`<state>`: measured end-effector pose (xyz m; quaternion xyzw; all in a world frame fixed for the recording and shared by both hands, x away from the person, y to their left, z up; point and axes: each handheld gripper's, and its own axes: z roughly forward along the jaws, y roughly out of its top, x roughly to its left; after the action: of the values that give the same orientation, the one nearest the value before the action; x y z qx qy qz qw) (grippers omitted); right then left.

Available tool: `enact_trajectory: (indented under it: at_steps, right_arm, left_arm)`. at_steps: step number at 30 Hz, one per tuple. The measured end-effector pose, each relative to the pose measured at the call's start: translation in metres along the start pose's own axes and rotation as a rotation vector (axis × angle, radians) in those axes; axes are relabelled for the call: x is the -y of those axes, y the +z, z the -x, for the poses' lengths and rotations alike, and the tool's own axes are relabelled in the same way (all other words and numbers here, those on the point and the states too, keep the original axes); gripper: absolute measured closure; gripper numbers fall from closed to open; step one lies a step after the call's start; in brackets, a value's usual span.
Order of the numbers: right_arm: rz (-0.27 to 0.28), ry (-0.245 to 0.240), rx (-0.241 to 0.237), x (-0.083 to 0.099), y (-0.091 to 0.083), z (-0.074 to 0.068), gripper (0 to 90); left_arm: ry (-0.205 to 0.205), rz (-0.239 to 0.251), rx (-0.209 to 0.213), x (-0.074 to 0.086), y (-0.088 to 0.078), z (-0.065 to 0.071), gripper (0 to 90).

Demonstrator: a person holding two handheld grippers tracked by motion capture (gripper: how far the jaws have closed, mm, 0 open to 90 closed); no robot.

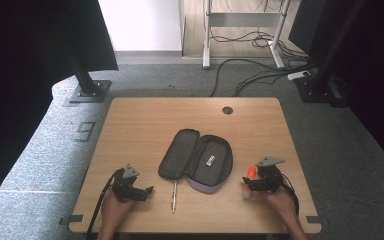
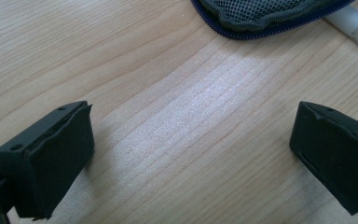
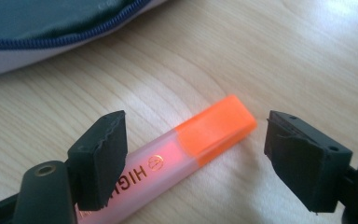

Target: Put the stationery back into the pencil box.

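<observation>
orange cap: we see the highlighter (image 3: 186, 154) lying flat on the desk (image 1: 145, 120), its orange cap end between the jaws of the right hand-held gripper (image 3: 193, 158), its pale pink barrel running back under the left-hand jaw in the right gripper view.
right hand-held gripper: jaws well apart, one on each side of the highlighter, neither pressing on it that we can tell; in the high view it sits at the desk's near right (image 1: 260, 182).
pencil case: the grey pencil case (image 1: 197, 159) lies unzipped and spread open mid-desk, just beyond the highlighter.
pen: a slim pen (image 1: 174, 192) lies on the desk beside the case's near left edge.
left hand-held gripper: jaws wide apart over bare wood (image 2: 191, 154), holding nothing, near the case's mesh edge.
step in hand: we judge it to be grasping the highlighter, likely for the open case.
doing it well: we would centre the barrel between the jaws, square them to its flat sides, and close gently so it does not skid or roll.
</observation>
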<state>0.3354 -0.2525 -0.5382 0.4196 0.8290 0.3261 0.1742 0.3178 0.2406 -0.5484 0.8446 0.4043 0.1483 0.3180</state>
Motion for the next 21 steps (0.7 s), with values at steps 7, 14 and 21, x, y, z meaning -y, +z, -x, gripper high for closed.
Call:
enact_trajectory:
  at_steps: [7, 14, 21]
  right_arm:
    - [-0.01, 0.02, 0.004, 0.01, -0.003, 0.005, 25.9]
    - [-0.008, 0.035, -0.007, 0.019, -0.01, 0.012, 37.6]
    - [-0.007, 0.047, -0.002, 0.025, -0.018, 0.019, 49.0]
  left_arm:
    - [0.0, 0.0, 0.0, 0.0, 0.0, 0.0, 0.0]
    - [0.0, 0.0, 0.0, 0.0, 0.0, 0.0, 0.0]
    - [0.0, 0.0, 0.0, 0.0, 0.0, 0.0, 0.0]
